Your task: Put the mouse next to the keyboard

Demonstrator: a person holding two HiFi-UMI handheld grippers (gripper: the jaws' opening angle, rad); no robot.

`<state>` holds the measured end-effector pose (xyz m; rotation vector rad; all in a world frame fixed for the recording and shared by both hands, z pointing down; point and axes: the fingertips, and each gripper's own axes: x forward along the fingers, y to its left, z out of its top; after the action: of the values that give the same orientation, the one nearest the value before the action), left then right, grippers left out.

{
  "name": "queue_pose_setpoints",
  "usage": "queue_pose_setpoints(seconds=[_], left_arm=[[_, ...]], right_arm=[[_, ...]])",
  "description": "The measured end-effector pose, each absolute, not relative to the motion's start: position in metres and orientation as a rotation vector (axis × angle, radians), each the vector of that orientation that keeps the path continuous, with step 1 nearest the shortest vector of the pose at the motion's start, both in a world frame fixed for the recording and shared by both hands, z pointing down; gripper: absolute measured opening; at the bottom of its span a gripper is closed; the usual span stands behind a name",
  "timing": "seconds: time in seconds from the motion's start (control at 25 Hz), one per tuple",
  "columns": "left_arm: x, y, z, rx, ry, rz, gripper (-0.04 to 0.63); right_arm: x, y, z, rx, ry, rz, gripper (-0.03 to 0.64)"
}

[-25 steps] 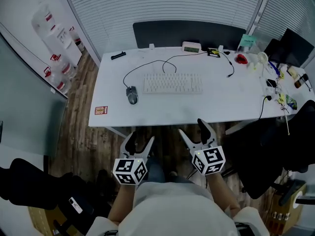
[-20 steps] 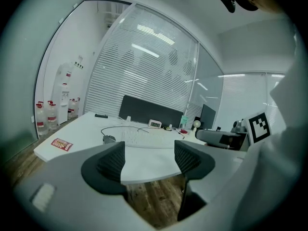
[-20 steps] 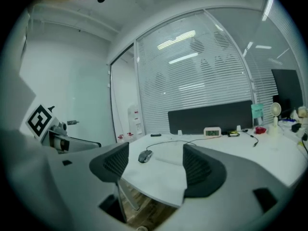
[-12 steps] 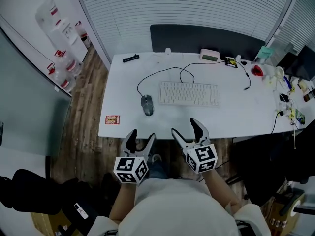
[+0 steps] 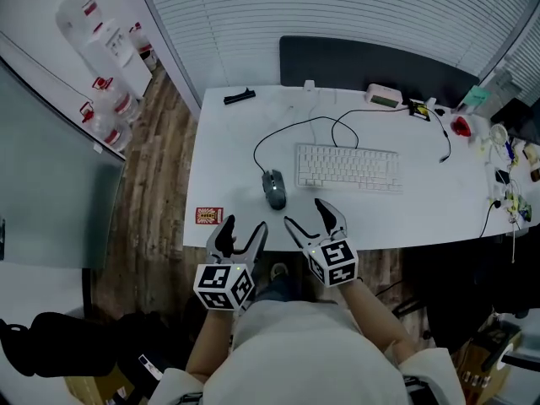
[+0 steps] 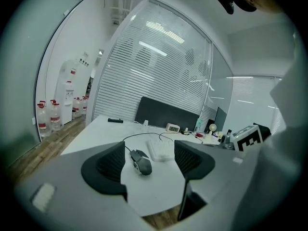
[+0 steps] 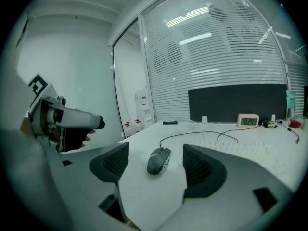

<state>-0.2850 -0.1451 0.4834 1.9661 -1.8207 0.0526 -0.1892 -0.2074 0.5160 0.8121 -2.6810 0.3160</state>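
A dark grey wired mouse lies on the white desk, left of a white keyboard, a short gap between them. Its cable loops back across the desk. My right gripper is open over the desk's near edge, just short of the mouse, which sits between its jaws in the right gripper view. My left gripper is open too, at the desk's near edge, left of the right one; the mouse and the keyboard lie ahead of it.
A red card lies at the desk's near left corner. A black bar and a small clock sit at the far edge, clutter at the right end. Water bottles stand on the wooden floor at left.
Both grippers have come forward to the desk's near edge. The right one has closed in on the mouse. The head view has shifted, so the desk sits further right in the picture.
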Motion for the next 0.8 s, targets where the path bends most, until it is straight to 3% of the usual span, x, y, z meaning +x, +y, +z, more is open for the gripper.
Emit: queue_pose_setpoints(seconds=[0.8], left_arm=[[-0.352, -0.169, 0.517, 1.918, -1.759, 0.091, 0.307]], right_arm=[[-0.283, -0.254, 0.626, 0.769, -2.389, 0.230, 0.353]])
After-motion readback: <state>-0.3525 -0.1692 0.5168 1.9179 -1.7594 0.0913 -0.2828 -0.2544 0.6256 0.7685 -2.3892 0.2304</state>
